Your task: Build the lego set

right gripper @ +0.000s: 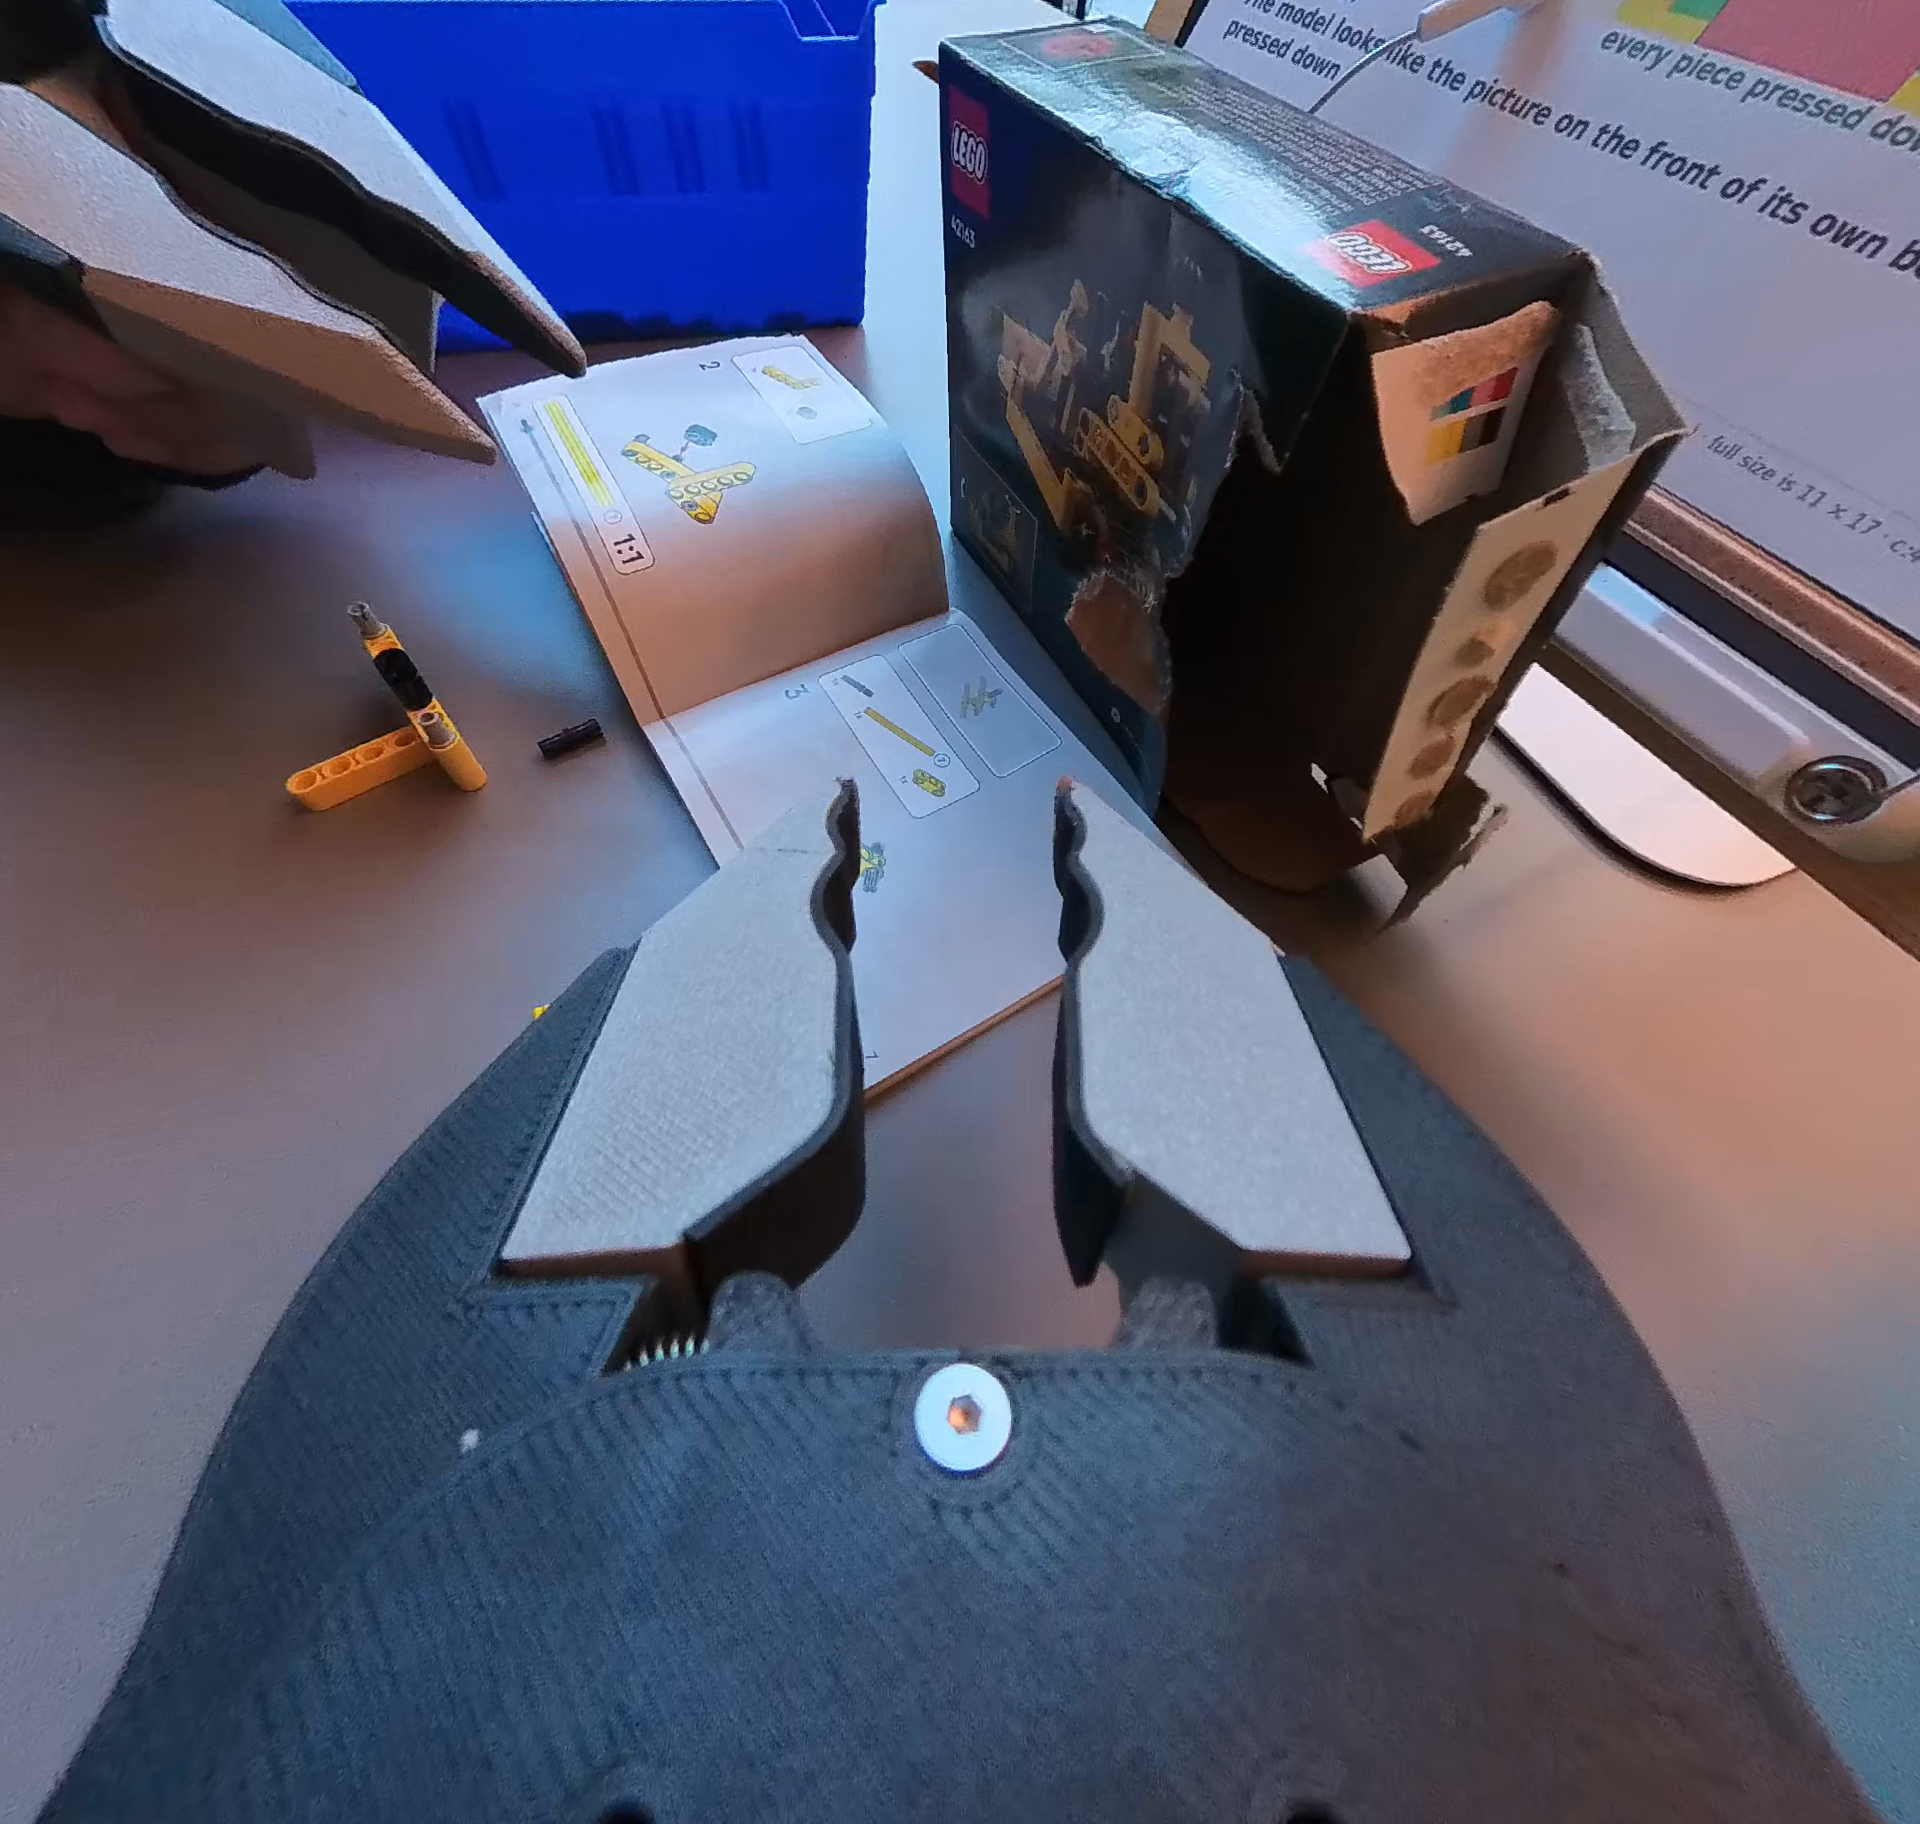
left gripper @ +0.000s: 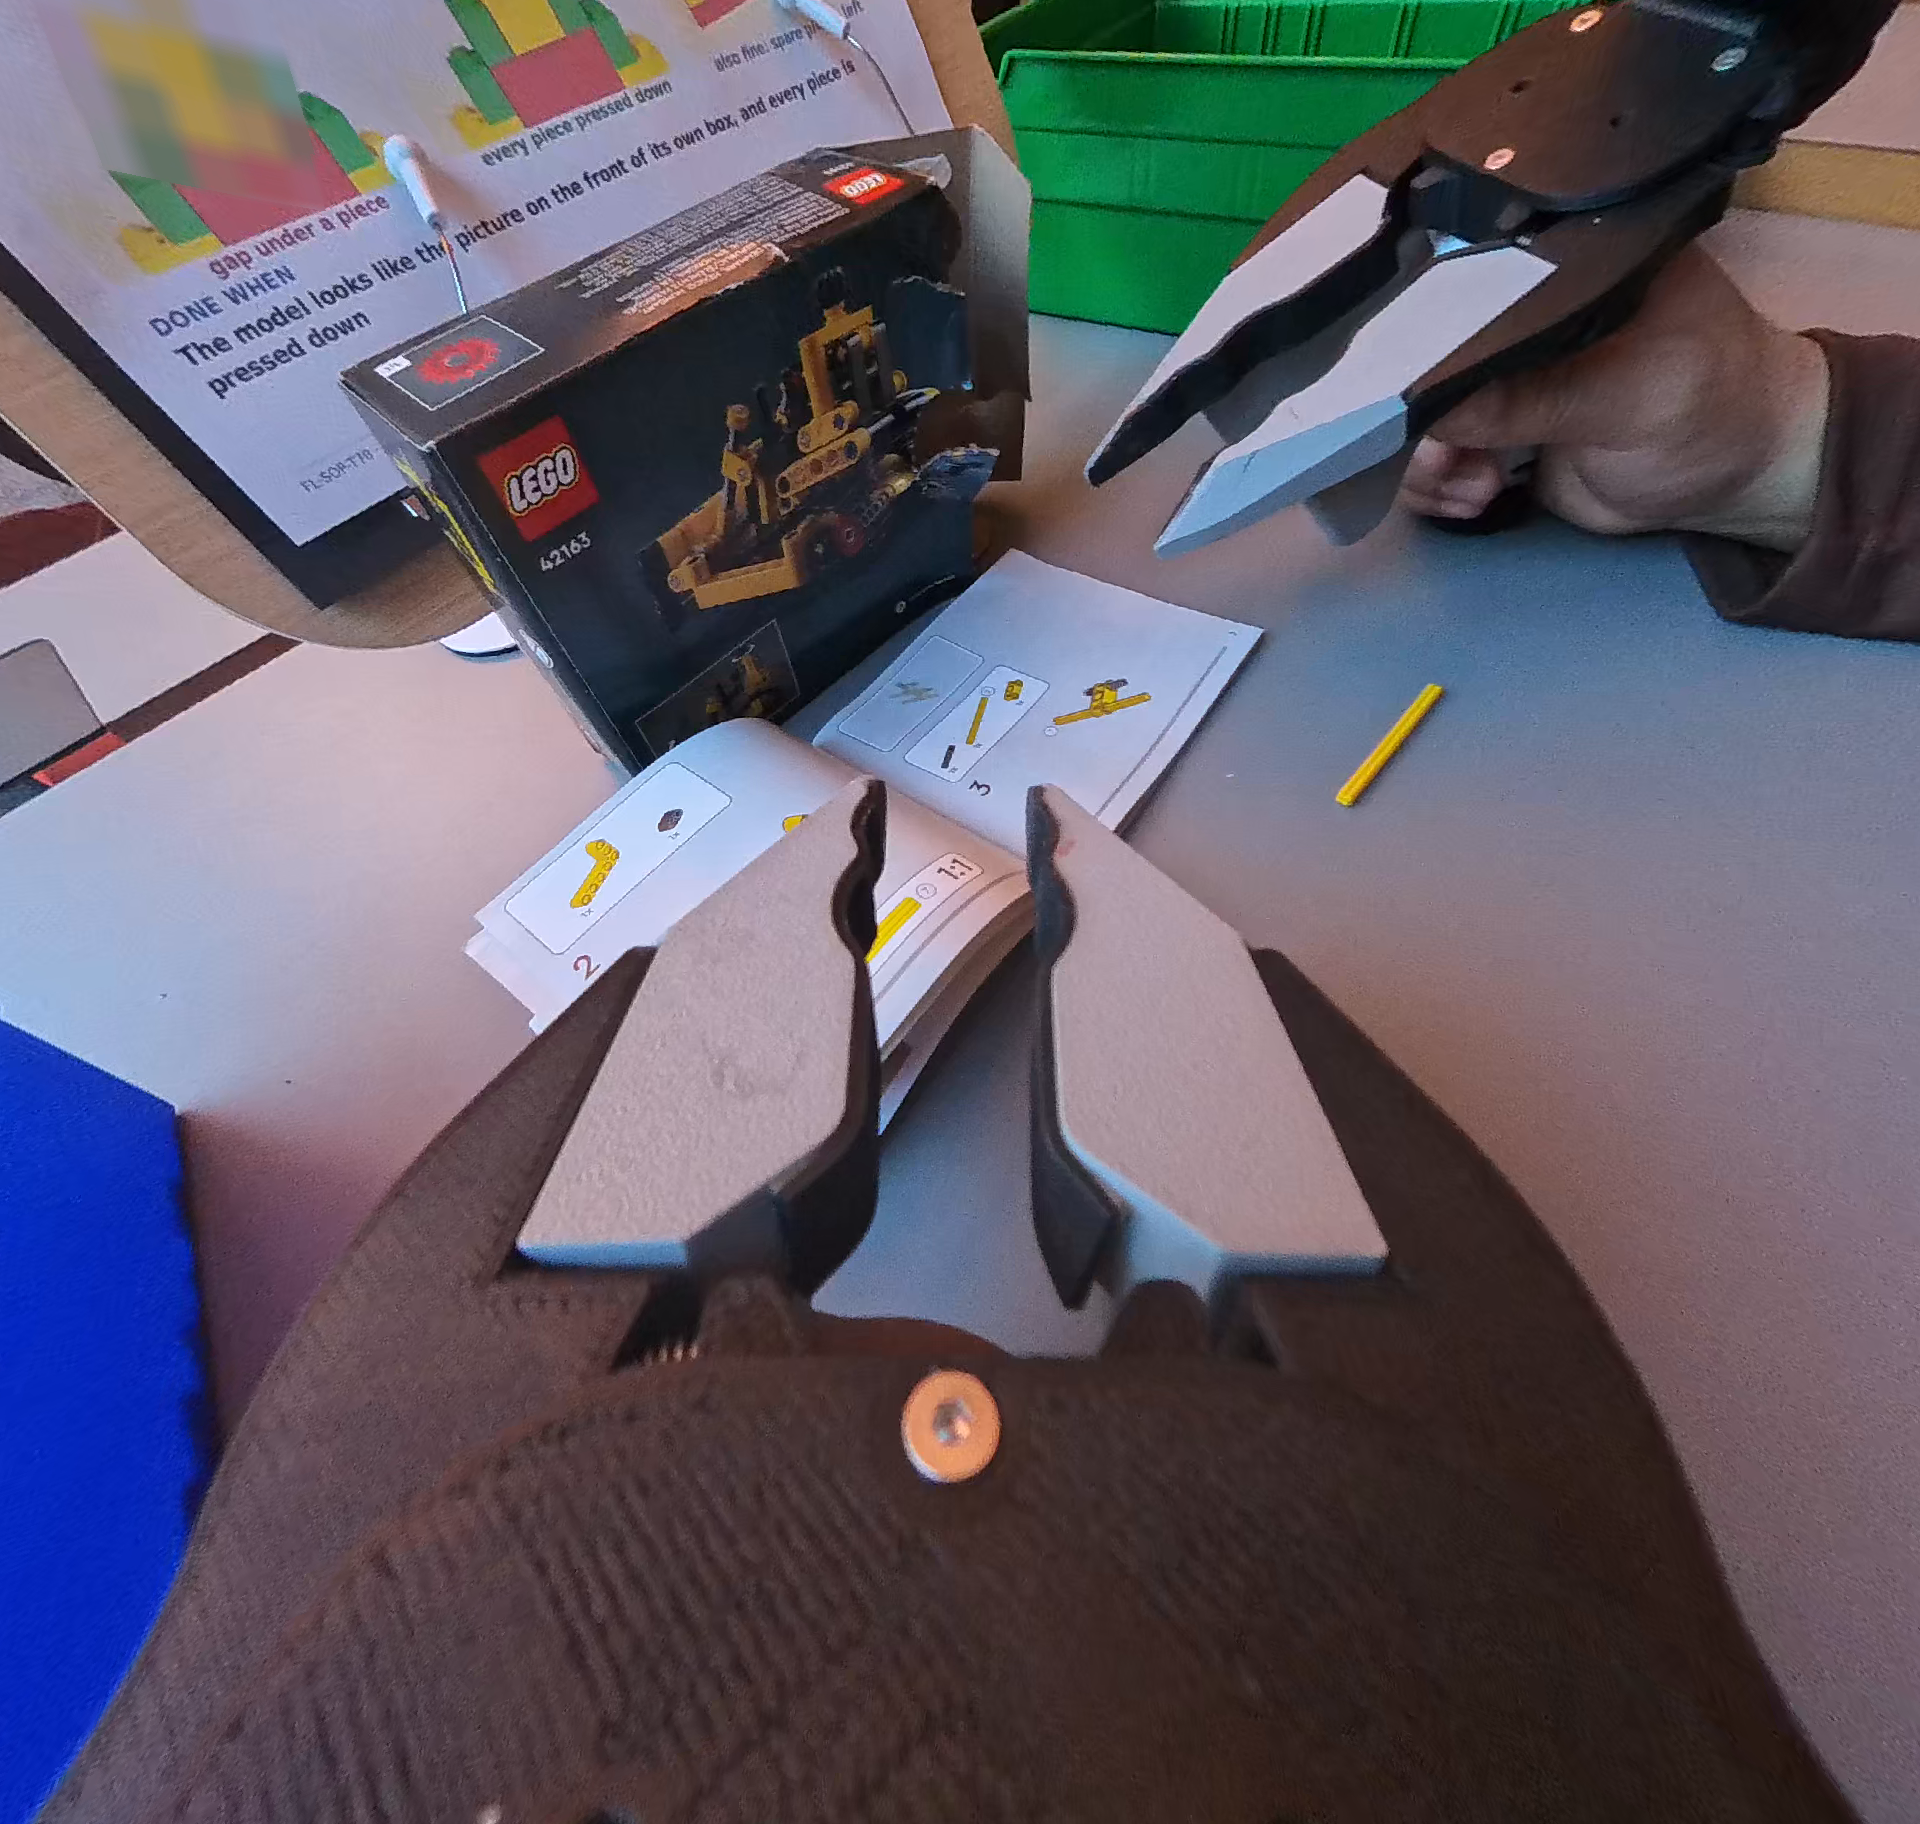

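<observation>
My left gripper (left gripper: pixel 956 808) is open and empty, above the near edge of the open instruction booklet (left gripper: pixel 1143 631). My right gripper (right gripper: pixel 956 803) is open and empty, above the booklet's (right gripper: pixel 748 548) near page. A thin yellow axle (left gripper: pixel 1389 744) lies on the grey table right of the booklet. A small yellow beam assembly (right gripper: pixel 416 725) with a grey pin on top stands left of the booklet, with a loose black pin (right gripper: pixel 570 738) beside it. Each gripper shows in the other's view, open: the right (left gripper: pixel 1138 507) and the left (right gripper: pixel 525 403).
The torn black set box (left gripper: pixel 707 465) stands behind the booklet, also in the right wrist view (right gripper: pixel 1195 403). A poster board (left gripper: pixel 520 164) leans behind it. A green bin (left gripper: pixel 1247 112) is at the back right, a blue bin (right gripper: pixel 582 112) on the left side. The grippers' ends are close to 12 cm from one another. The left tips stand about 7 cm off the loose black pin (right gripper: pixel 570 738).
</observation>
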The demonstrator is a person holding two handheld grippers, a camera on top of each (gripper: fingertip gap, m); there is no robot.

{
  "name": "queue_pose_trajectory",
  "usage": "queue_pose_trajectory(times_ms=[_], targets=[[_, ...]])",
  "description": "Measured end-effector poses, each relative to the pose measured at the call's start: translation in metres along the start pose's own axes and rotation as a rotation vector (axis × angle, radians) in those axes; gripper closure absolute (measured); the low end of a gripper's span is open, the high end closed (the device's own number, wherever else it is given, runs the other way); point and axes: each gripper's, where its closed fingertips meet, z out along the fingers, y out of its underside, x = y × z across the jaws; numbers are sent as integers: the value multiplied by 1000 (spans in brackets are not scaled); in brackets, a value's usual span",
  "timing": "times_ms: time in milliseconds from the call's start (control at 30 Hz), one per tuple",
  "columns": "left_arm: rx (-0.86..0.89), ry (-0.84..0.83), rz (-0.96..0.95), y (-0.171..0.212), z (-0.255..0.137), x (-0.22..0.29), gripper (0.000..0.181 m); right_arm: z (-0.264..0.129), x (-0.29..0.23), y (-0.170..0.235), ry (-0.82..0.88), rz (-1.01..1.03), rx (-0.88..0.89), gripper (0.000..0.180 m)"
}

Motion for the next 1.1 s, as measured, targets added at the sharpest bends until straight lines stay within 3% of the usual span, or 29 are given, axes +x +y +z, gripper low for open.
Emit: queue_pose_trajectory(times_ms=[700,833,933,1033,1100], targets=[[43,-9,24,-12,-8,3,157,1,0,1,8,-3,-7,147],[202,-4,-48,-50,-39,4,158,0,1,0,16,-7,0,147],[219,-7,-51,-66,-78,4,155,-2,1,-2,32,-24,17,147],[138,-73,-43,-57,-127,-9,151,-4,-1,-1,28,-30,15,147],[13,-96,-90,-28,-158,-18,145,-4,-1,-2,29,-31,22,148]])
